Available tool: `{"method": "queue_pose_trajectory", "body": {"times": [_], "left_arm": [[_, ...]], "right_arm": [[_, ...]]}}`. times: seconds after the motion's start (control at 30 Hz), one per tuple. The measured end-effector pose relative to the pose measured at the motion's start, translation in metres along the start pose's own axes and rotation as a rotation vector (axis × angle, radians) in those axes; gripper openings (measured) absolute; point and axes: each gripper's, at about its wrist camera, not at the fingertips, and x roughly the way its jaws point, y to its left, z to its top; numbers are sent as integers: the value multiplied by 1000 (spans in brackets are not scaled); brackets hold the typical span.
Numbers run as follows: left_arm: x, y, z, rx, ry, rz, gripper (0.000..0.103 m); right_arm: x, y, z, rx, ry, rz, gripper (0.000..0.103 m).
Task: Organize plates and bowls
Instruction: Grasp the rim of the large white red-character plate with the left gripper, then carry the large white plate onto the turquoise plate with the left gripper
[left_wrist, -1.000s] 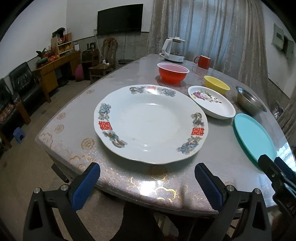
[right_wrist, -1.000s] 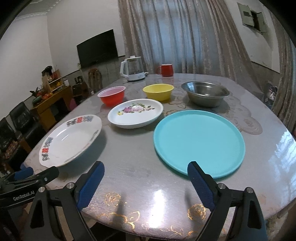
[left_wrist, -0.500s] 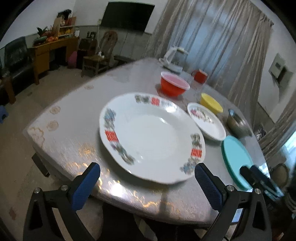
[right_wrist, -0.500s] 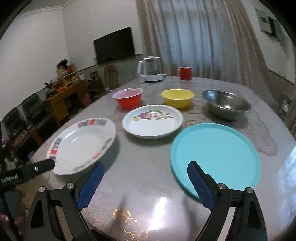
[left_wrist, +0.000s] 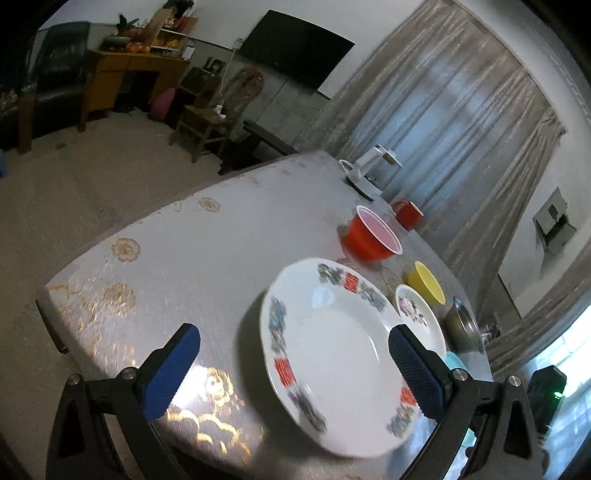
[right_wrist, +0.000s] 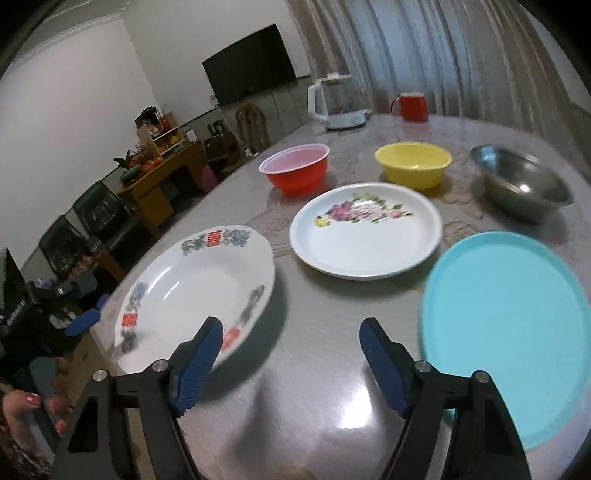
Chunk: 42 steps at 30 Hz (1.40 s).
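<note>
A large white plate with red and blue rim patterns (left_wrist: 332, 354) (right_wrist: 192, 284) lies near the table's front corner. My left gripper (left_wrist: 293, 373) hovers open over its near side, the right finger overlapping the plate. My right gripper (right_wrist: 291, 365) is above bare table between this plate and the teal plate (right_wrist: 506, 325). Its jaws are closing with nothing between them, and the left finger sits by the patterned plate's rim. Behind stand a flowered plate (right_wrist: 365, 230), a red bowl (right_wrist: 295, 170), a yellow bowl (right_wrist: 413, 164) and a steel bowl (right_wrist: 521, 184).
A white kettle (right_wrist: 336, 101) and a red mug (right_wrist: 412, 105) stand at the table's far end. The table edge (left_wrist: 122, 373) runs just under my left gripper. A hand (right_wrist: 22, 406) holds the left gripper at the right wrist view's left edge. Chairs and a desk stand beyond.
The left view has swung left and rolled, so the patterned plate now sits to its right. The right gripper has moved left toward that plate and its jaws have narrowed.
</note>
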Motion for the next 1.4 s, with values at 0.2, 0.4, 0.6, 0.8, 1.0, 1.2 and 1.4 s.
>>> {"method": "queue_pose_trajectory", "body": {"times": [0.2,0.4,0.6,0.8,1.0,1.2,1.4], "left_arm": [[23,3,8,30,31,-39,101],[36,1,11,98,43,-72,77],[50,3,8,96,65,-115,76],[62,-5,4,164,82,-119,46],[63,-15,-11,325,49,-46,44],[64,-33,-29,469,46,1,45],[61,-41,-38,487,24,4,45]], "right_arm": [[34,-1,4,73,70,90,51],[57,-2,0,131,100,170,34],[64,-1,0,133,86,226,26],[69,7,1,67,71,219,21],[73,12,2,38,79,227,17],[72,13,0,29,70,216,18],[61,15,-6,-10,61,193,21]]}}
